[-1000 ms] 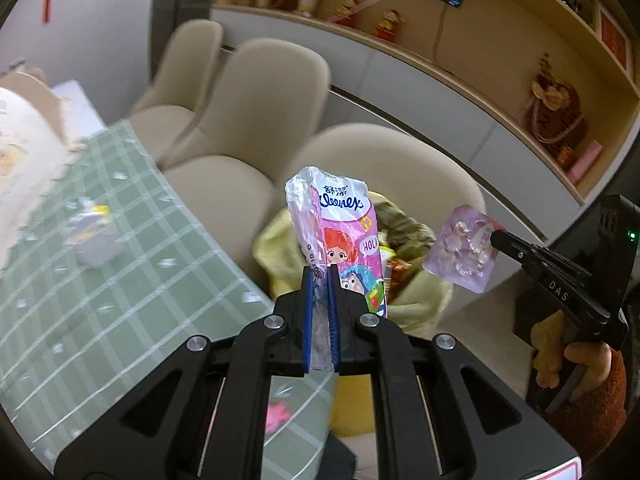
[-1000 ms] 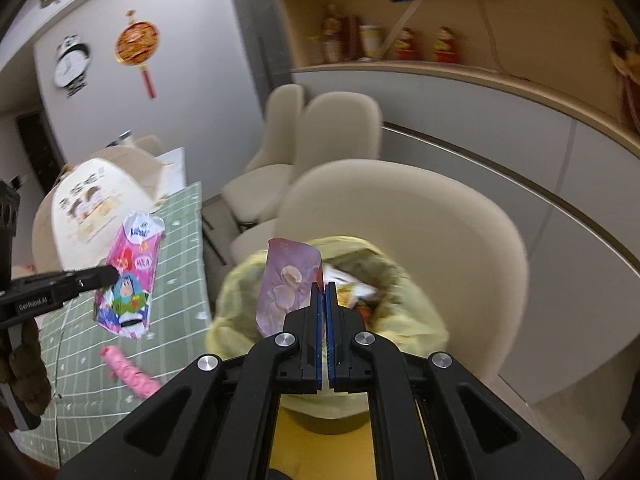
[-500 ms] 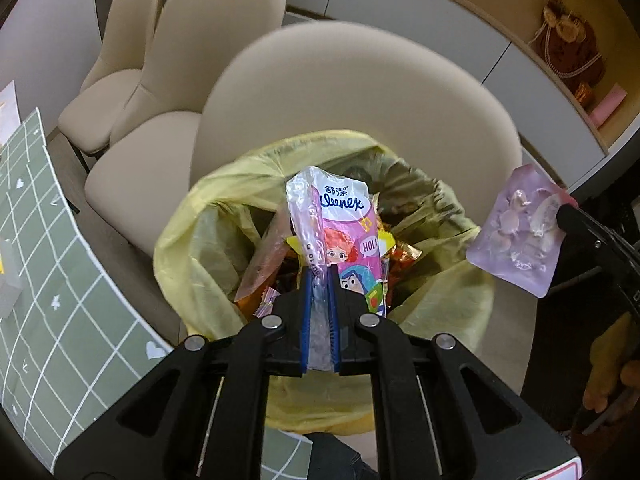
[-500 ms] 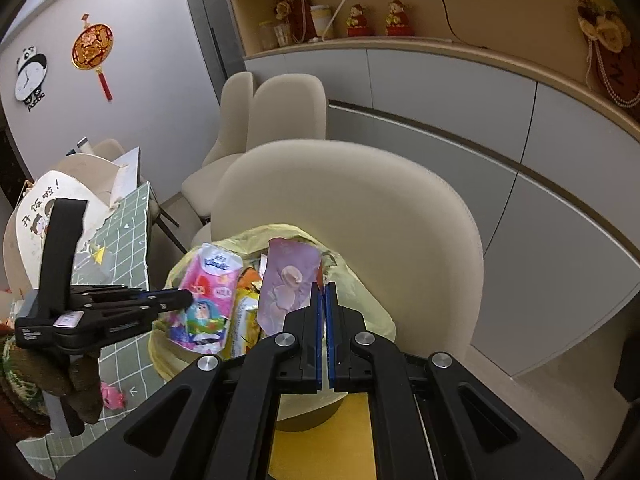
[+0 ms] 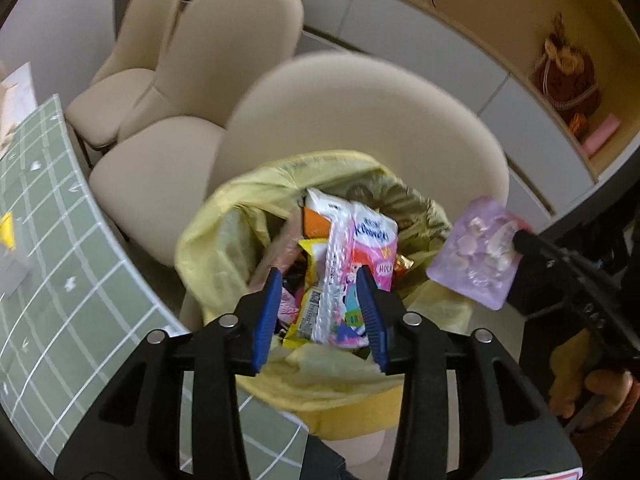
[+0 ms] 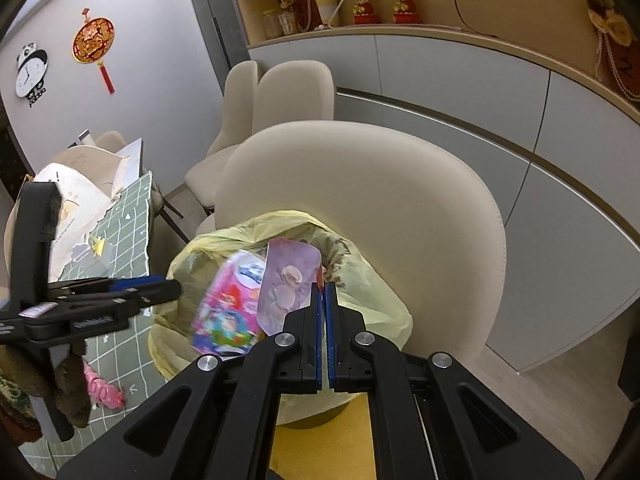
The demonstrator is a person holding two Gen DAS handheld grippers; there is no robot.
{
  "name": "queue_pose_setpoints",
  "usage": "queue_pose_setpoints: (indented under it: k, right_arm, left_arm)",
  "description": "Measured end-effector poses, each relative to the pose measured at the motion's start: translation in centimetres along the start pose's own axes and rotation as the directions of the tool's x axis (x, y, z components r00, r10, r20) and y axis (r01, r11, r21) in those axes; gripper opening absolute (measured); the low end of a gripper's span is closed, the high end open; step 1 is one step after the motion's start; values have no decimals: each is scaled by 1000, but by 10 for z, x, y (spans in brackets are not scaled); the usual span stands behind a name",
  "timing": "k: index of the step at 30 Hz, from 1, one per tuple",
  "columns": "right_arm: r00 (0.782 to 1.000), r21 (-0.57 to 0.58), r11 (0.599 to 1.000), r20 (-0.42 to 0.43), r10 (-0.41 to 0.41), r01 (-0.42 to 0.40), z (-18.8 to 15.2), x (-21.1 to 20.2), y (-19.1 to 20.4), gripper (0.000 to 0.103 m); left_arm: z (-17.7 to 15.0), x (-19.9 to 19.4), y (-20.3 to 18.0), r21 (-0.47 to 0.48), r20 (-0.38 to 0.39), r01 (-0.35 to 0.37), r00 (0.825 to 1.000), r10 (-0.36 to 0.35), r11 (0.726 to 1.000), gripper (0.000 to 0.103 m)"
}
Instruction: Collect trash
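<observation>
Now tissue pack (image 5: 362, 268) loose between opening left jaws above yellow bag (image 5: 224, 236); right jaws clamping purple wrapper (image 6: 286, 280).

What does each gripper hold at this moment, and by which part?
The right gripper pinches the lilac pouch by its edge. The left gripper holds nothing: its jaws are opening and the pink tissue pack drops free over the yellow trash bag.

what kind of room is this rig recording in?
Most likely a home dining area: cream upholstered chairs along a table with a green checked cloth, and built-in cabinets with ornament shelves. A yellow-lined trash bin stands beside the table.
</observation>
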State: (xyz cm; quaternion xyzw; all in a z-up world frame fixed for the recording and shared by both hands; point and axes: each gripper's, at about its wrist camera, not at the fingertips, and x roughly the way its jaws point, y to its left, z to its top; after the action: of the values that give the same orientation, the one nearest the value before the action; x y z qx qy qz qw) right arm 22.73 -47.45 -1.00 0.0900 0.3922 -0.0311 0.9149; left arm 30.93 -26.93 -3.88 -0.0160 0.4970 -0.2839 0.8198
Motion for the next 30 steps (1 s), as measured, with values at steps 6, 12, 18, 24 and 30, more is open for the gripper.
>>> queue_pose_setpoints:
  k: [6, 12, 18, 24, 30]
  right_arm:
    - [999, -50, 998, 23, 30, -29, 3, 5, 23, 4]
    - [999, -164, 986, 6, 40, -39, 0, 40, 55, 4]
    - [985, -198, 974, -149, 81, -110, -17, 80, 83, 4]
    - [976, -171, 976, -194, 97, -131, -36, 84, 91, 4]
    - [990, -162, 981, -114, 88, -105, -37, 48, 90, 23]
  left_arm:
    - [-18, -54, 20, -67, 99, -15, 995, 22, 998, 44]
    - [-52, -107, 35, -73, 203, -82, 974, 95, 994, 51]
    - [-96, -154, 73, -173, 230, -161, 953, 199, 972, 53]
    - [-146, -182, 106, -274, 217, -240, 928, 303, 931, 54]
    - [-182, -190, 115, -334, 198, -271, 916, 348, 903, 66]
